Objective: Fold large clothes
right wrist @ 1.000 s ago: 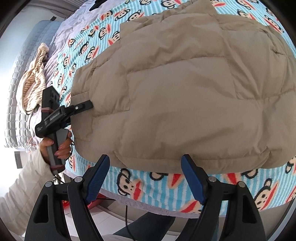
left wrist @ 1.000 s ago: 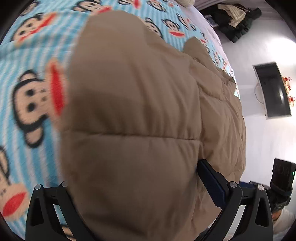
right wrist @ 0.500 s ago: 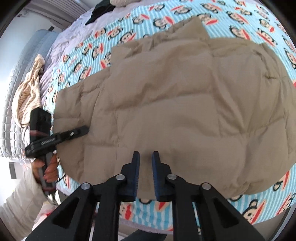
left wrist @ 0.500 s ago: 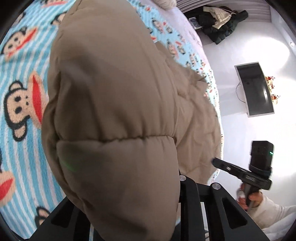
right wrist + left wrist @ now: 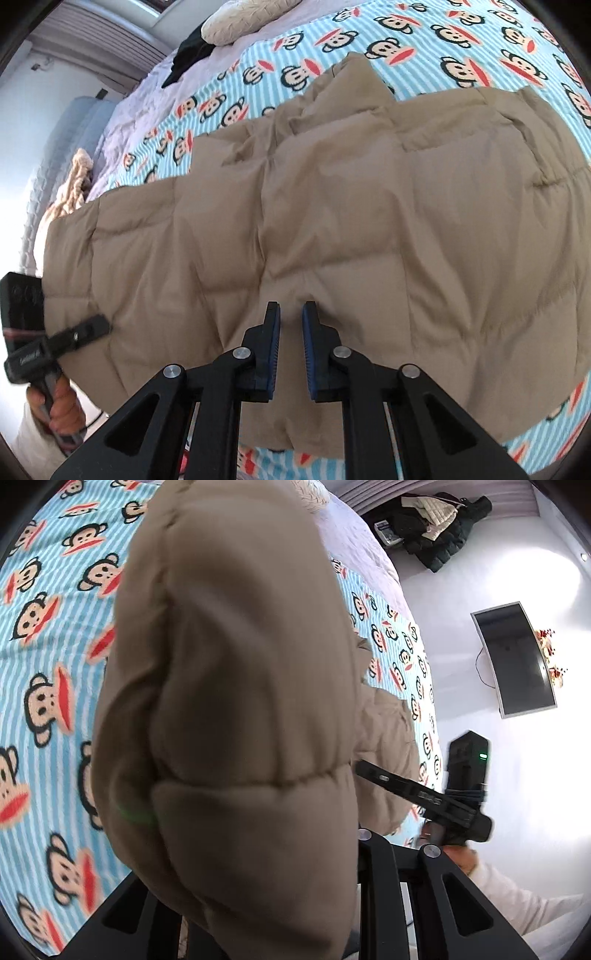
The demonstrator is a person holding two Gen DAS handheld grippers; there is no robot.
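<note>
A large tan quilted puffer jacket [image 5: 332,206] lies spread on a bed with a blue striped monkey-print blanket [image 5: 461,40]. My right gripper [image 5: 291,314] is shut on the jacket's near hem, its blue-padded fingers pinching a fold of fabric. My left gripper [image 5: 99,323] grips the jacket's left end. In the left wrist view the lifted jacket [image 5: 236,709] bulges over the fingers and hides the tips; the right gripper [image 5: 373,771] shows at its right edge.
A cream pillow [image 5: 243,18] and dark garment [image 5: 192,55] lie at the bed's far end. A beige knitted cloth [image 5: 70,184] lies at the left. A wall television [image 5: 517,657] and a pile of dark clothes [image 5: 436,524] are beyond the bed.
My right gripper went from open to shut on the jacket's near hem. My left gripper closed on the jacket's end and lifted it; the jacket rose off the blanket.
</note>
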